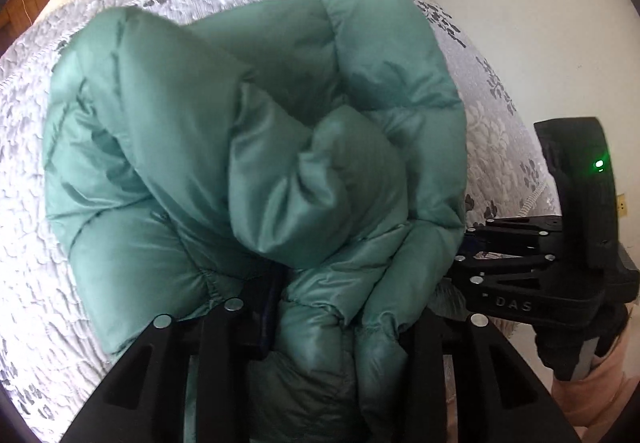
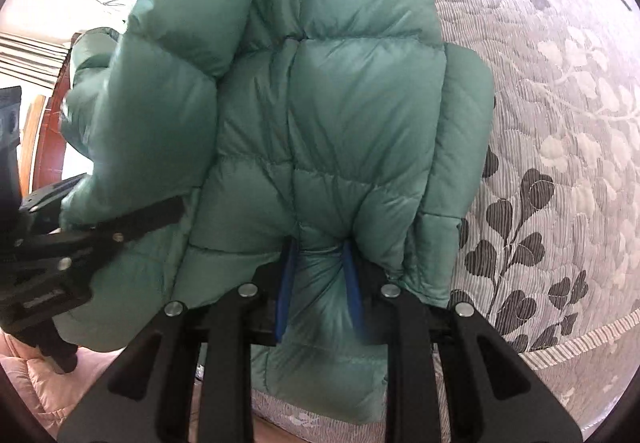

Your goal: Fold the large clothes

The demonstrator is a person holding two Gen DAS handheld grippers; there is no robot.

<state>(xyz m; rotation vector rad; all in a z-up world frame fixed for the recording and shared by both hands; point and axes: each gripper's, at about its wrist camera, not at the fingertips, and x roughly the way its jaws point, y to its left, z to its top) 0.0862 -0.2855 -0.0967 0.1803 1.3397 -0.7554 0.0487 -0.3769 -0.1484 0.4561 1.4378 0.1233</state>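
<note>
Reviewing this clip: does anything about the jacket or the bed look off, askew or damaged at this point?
No damage or spill shows. The green quilted puffer jacket sits mid-fold on the grey floral bedspread, its left panel raised and bunched rather than flat. The right gripper pinches its near hem; the left gripper has jacket fabric between its fingers.

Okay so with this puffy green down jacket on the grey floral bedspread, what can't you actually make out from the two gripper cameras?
- Left wrist view: the left gripper fingertips are buried in the puffy green down jacket, so its grip is unclear.
- Left wrist view: the right gripper's tips vanish behind the jacket's edge.
- Right wrist view: the raised sleeve is motion-blurred.
- Both views: the jacket's near hem is hidden under the gripper frames.
</note>
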